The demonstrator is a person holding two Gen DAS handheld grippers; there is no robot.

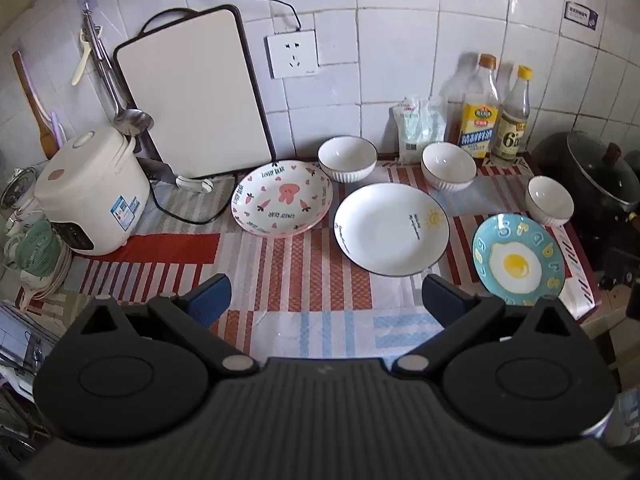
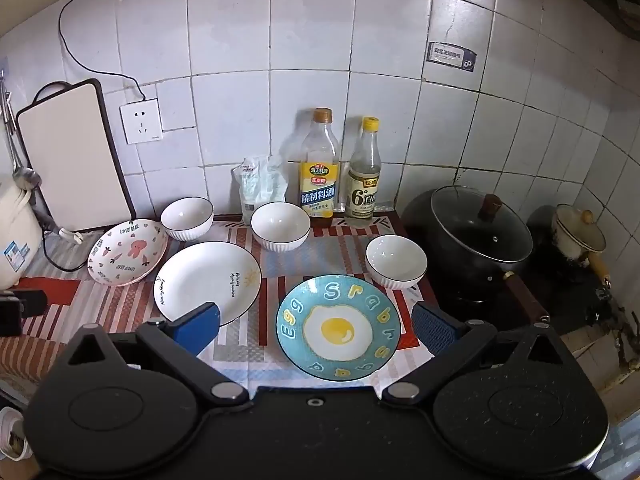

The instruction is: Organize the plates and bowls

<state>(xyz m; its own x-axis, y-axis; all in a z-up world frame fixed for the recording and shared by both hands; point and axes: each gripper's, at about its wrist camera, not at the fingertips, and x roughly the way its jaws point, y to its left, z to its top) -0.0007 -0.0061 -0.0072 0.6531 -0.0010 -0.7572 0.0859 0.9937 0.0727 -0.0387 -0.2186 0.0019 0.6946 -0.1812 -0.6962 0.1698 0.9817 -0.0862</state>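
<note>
Both grippers, left gripper (image 1: pixel 326 300) and right gripper (image 2: pixel 316 322), I hold wide open and empty; egg plate (image 2: pixel 338 328) sits between right's fingers, likely first pick.

The blue plate (image 2: pixel 338 328) at lower centre of the right view reads "Egg" along its left rim, with more raised letters around the rest. The pink plate (image 1: pixel 283 199) says "LOVELY BEAR". Right bottle (image 2: pixel 363 172), centre frame, carries a large "6°". Left bottle (image 2: pixel 319 168) reads "精制料酒". The white plate (image 2: pixel 207 282) has small script, too fine to read.
</note>
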